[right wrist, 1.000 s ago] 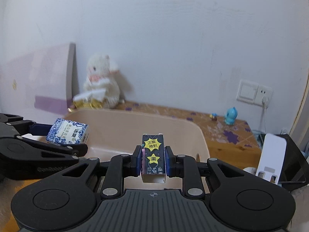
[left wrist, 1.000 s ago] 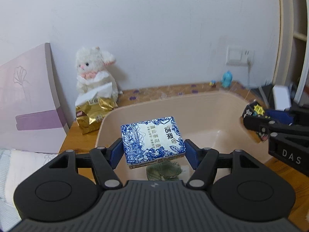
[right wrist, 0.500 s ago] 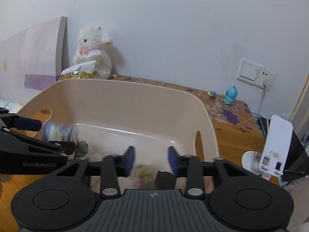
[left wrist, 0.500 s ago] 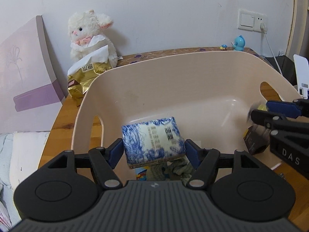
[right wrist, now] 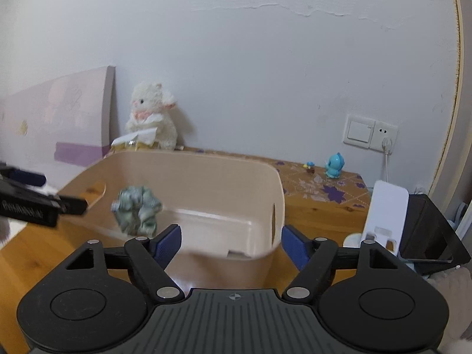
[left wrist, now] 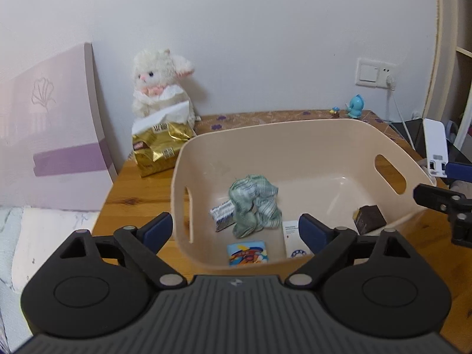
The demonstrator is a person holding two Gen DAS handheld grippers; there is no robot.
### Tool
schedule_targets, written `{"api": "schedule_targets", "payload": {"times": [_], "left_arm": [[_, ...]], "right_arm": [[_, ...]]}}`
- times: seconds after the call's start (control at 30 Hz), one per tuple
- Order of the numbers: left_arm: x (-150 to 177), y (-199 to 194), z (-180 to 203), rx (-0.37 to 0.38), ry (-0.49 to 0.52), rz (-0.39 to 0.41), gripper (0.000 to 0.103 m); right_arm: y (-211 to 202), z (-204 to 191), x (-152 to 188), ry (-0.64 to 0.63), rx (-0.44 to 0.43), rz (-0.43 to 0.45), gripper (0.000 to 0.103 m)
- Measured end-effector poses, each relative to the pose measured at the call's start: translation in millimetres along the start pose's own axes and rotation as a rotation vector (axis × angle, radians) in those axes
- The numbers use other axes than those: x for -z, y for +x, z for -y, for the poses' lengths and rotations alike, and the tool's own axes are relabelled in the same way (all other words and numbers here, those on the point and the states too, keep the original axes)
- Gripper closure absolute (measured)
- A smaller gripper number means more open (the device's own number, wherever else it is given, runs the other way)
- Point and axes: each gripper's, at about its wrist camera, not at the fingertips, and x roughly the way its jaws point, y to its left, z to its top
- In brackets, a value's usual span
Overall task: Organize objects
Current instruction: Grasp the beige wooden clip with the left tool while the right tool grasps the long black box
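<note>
A beige plastic bin (left wrist: 295, 131) sits on the wooden table; it also shows in the right wrist view (right wrist: 206, 171). Inside lie a green crumpled cloth (left wrist: 254, 203), a blue-white tissue pack (left wrist: 222, 216) partly under it, a small dark box (left wrist: 370, 219), a colourful card (left wrist: 247, 253) and a white packet (left wrist: 295, 237). My left gripper (left wrist: 236, 231) is open and empty over the bin's near rim. My right gripper (right wrist: 230, 243) is open and empty, held above the bin's near right corner.
A white plush lamb (left wrist: 159, 88) and a gold snack bag (left wrist: 159, 147) stand behind the bin by a pink board (left wrist: 50, 135). A blue figurine (left wrist: 355, 106), a wall socket (left wrist: 374, 72), a white stand (right wrist: 383, 215) and a black box (right wrist: 430, 233) are to the right.
Both grippers opened: the left let the tissue pack fall into the bin, the right dropped the dark box. Both have pulled back and up from the bin.
</note>
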Motion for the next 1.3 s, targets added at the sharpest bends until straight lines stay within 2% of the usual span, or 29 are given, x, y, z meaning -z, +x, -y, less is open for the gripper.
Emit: {"api": "schedule_targets", "payload": {"times": [0.13,0.27,0.4,0.47,0.53,0.77,0.8,0.87,0.97,1.07,1.2,1.3], "left_arm": [[15.3,-14.5,-7.6,0.006,0.001,0.015,0.009],[32.6,-16.3,-11.8,0.008,0.013,0.003,0.007],[51.6,-1.1,-11.3,0.008,0.049,-0.03,0.007],[59.5,7.5,-11.9,0.015,0.056,-0.017,0.007],[66.5,17.4,-12.4,0.038,0.061,-0.022,0.007],[84.8,57.0,-6.5,0.11,0.11,-0.119,0.007],[85.7,60.6,-6.0,0.12,0.115,-0.127,0.007],[88.4,65.7,-4.0,0.134,0.119,-0.128,0.007],[91.4,67.3,-1.1,0.177,0.136,-0.124,0.007],[93.6,67.5,0.9,0.179,0.152,-0.12,0.008],[96.7,64.0,-0.3,0.239,0.148,-0.137,0.011],[102.6,55.6,7.2,0.251,0.183,-0.13,0.012]], "right_arm": [[0.9,3.3,20.7,-0.025,-0.012,-0.03,0.013],[16.0,5.6,42.1,-0.055,-0.038,-0.073,0.012],[34.8,0.0,59.8,-0.131,-0.133,-0.094,0.008],[43.7,-5.1,64.9,-0.173,-0.147,-0.1,0.008],[52.7,-8.0,67.4,-0.181,-0.162,-0.126,0.008],[79.0,-14.0,72.2,-0.173,-0.215,-0.191,0.008],[81.6,-14.5,72.7,-0.169,-0.221,-0.204,0.01],[86.7,-16.6,74.0,-0.172,-0.252,-0.248,0.029],[84.2,-18.2,77.1,-0.178,-0.283,-0.268,0.037],[78.5,-21.4,77.4,-0.192,-0.304,-0.285,0.041],[66.2,-25.7,81.9,-0.217,-0.324,-0.299,0.042],[57.6,-26.8,83.1,-0.23,-0.338,-0.309,0.044]]}}
